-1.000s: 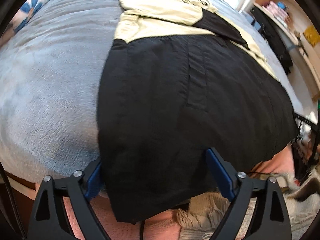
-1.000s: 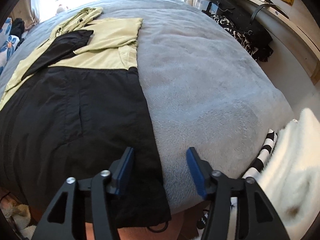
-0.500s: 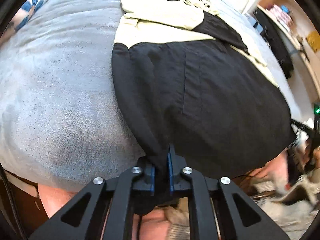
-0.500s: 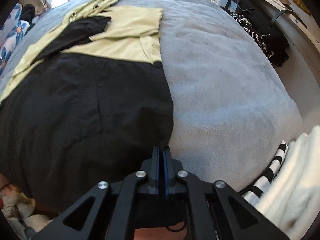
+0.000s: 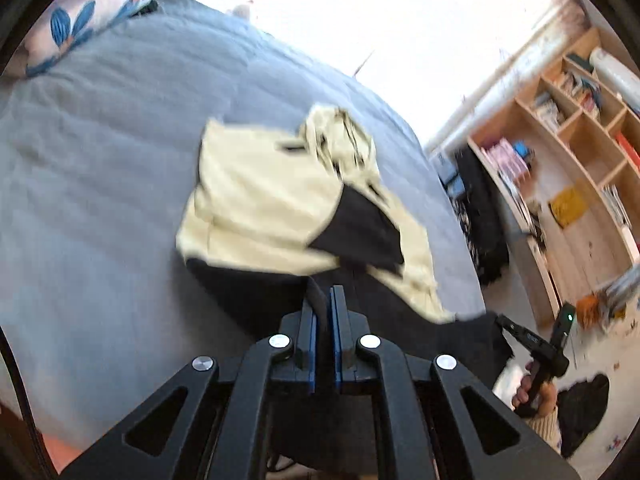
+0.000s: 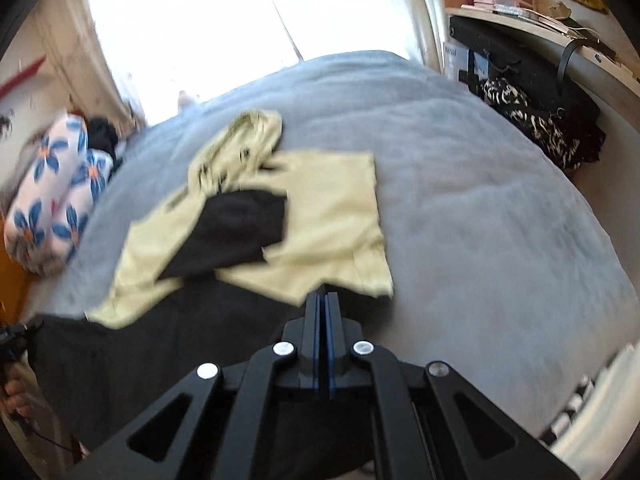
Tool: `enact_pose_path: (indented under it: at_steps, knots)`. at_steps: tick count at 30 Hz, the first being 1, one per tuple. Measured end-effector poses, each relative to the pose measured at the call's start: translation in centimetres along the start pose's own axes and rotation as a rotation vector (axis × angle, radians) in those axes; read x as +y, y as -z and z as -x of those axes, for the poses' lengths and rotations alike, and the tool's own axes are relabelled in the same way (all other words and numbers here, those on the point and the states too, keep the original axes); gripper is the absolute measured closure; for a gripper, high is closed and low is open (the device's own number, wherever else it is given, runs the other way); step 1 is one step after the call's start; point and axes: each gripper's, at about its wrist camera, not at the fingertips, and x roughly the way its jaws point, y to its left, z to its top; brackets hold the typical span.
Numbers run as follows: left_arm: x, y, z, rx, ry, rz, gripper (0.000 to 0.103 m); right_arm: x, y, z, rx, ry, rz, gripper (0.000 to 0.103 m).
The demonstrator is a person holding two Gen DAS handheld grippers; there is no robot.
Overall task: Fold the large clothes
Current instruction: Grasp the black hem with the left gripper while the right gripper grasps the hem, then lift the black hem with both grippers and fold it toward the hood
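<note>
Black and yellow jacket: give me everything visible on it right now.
The jacket is a thin, crinkly woven garment with a black lower body and pale yellow upper panels, and a bunched yellow hood at the far end. One black sleeve piece is folded across the yellow chest. It lies on the grey blanket, but its near black hem is lifted. The left tool and the right tool are each shut on a hem corner. Motion blur hides finer details.

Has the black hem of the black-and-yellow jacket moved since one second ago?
Yes. The black hem rose off the grey blanket, toward the jacket's yellow part.
</note>
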Motion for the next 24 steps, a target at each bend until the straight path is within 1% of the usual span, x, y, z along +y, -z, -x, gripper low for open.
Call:
enact_pose_path:
  at_steps: [3, 6, 8, 10, 13, 14, 15, 19, 20, 22, 23, 24]
  knots:
    - [0.7, -3.9, -1.5, -0.031, -0.024, 0.028, 0.099, -0.1, -3.7, -0.9, -0.058, 0.014, -0.037, 0.103]
    - [1.8, -7.6, -4.7, -0.01, -0.055, 0.067, 0.099, -0.4, -7.6, -2.3, -0.098, 0.002, -0.083, 0.103]
    - [2.7, -9.4, -7.3, 0.005, -0.089, 0.091, 0.099, -0.2, -9.8, -4.1, -0.102, 0.035, -0.071, 0.103]
    - [3.7, -10.6, -9.7, 0.017, -0.117, 0.121, 0.099, 0.0, -10.8, -5.7, -0.081, 0.032, -0.071, 0.103]
    - [4.7, -12.3, -13.2, 0.029, -0.142, 0.174, 0.099, 0.0, -11.2, -8.3, -0.028, 0.055, -0.062, 0.103]
    - [4.9, -13.0, -14.6, 0.034, -0.155, 0.189, 0.099, 0.0, -10.9, -9.3, 0.004, 0.054, -0.058, 0.103]
    - [5.1, -13.4, -15.3, 0.035, -0.166, 0.196, 0.1, -0.1, -10.6, -9.9, 0.019, 0.06, -0.061, 0.103]
    - [6.3, -15.2, -18.4, 0.008, -0.21, 0.263, 0.1, -1.2, -9.2, -10.6, 0.038, 0.092, -0.067, 0.102]
    - [6.9, -15.5, -19.1, 0.001, -0.223, 0.292, 0.1, -1.5, -8.9, -10.8, 0.049, 0.083, -0.07, 0.099]
    - [8.4, -15.8, -20.0, -0.015, -0.261, 0.338, 0.1, -2.2, -8.3, -11.1, 0.071, 0.074, -0.075, 0.087]
    - [9.2, -15.9, -20.5, -0.016, -0.279, 0.351, 0.1, -2.5, -8.1, -11.3, 0.075, 0.079, -0.075, 0.07]
    - [10.0, -15.9, -21.0, 0.0, -0.276, 0.363, 0.1, -2.8, -7.8, -11.5, 0.076, 0.086, -0.069, 0.055]
